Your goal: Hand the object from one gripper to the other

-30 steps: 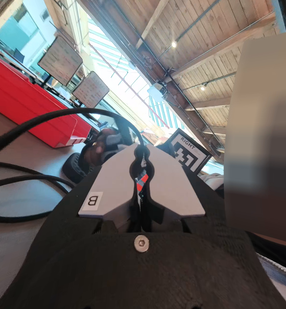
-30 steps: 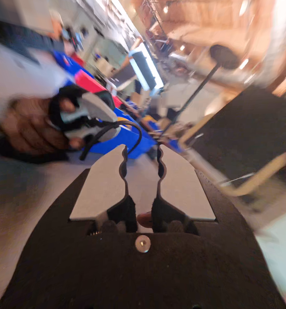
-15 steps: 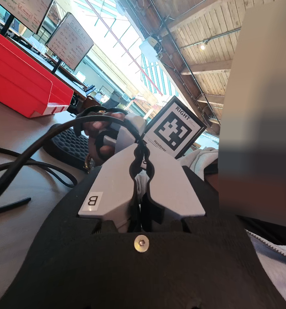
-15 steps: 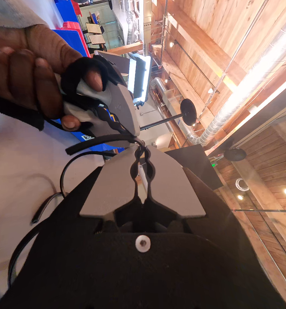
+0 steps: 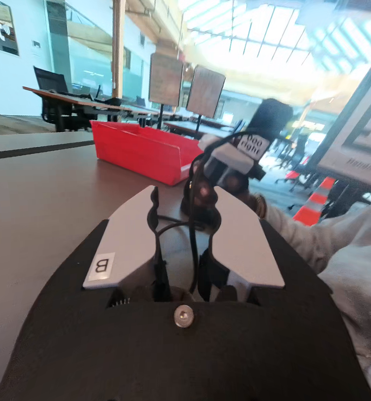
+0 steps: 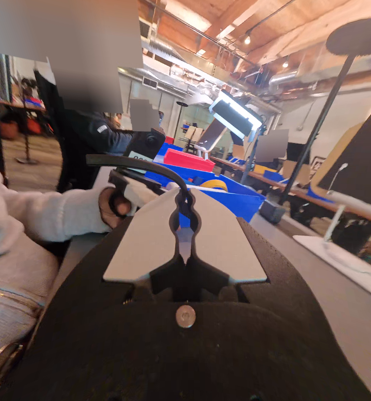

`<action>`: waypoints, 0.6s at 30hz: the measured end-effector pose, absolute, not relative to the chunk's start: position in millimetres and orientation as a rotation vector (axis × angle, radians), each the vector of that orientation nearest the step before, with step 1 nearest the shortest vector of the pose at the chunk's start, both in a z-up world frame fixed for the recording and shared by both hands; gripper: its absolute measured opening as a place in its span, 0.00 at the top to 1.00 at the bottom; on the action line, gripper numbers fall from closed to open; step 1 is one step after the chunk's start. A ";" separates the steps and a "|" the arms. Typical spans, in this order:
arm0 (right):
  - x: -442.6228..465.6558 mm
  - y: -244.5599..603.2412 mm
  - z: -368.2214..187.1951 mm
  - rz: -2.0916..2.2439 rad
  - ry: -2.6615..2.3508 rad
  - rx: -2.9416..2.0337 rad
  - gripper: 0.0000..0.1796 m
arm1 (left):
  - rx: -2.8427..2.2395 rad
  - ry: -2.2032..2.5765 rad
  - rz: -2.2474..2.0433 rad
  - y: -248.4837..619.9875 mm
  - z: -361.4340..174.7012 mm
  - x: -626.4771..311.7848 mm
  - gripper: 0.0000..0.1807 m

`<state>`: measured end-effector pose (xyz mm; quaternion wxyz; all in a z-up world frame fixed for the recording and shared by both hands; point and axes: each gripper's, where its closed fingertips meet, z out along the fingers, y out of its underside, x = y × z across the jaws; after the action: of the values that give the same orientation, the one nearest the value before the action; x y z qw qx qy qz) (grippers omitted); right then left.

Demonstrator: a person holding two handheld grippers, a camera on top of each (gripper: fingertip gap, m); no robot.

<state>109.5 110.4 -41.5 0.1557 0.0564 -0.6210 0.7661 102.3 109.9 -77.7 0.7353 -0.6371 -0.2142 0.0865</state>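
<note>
Cable: We see a black cable (image 6: 136, 163) pinched at the tips of our right gripper (image 6: 184, 196). Its free end sticks up and out to the left, then it bends down into the tips.
Cable's long line: In the right wrist view it runs from upper left down to the tips. In the left wrist view the cable (image 5: 193, 227) hangs down from the other tool toward us, mostly up and down, and loops on the desk.
Right fingers: Our right fingers (image 6: 154, 234) are pressed close together, holding the cable between them.
Left fingers: Our left gripper (image 5: 185, 195) has its fingers (image 5: 128, 238) wide apart. The cable passes through the gap, but we cannot see the fingers touching it.
Hands: A hand (image 6: 113, 208) in a pale sleeve holds the left tool, just left of our right tips.
Desk: The desk (image 5: 39, 195) is dark and smooth. A red bin (image 5: 141, 154) sits on it, past the left fingers.
Blue bin: A blue bin (image 6: 230, 195) with a yellow roll inside stands behind the right tips.
Room: It is a big room with a wood ceiling (image 6: 201, 19), bright windows (image 5: 267, 32), more desks, a black chair (image 5: 50, 84) and boards on stands (image 5: 205, 91).
</note>
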 end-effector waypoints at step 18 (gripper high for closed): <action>116.3 77.1 -73.1 2.569 -2.288 -0.257 0.82 | -1.114 -0.458 -0.174 97.0 -47.9 113.7 0.98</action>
<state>116.3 77.1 -73.1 -0.1535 -0.0735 -0.6554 0.7359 113.7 97.0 -47.9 0.8205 -0.5233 -0.2151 -0.0818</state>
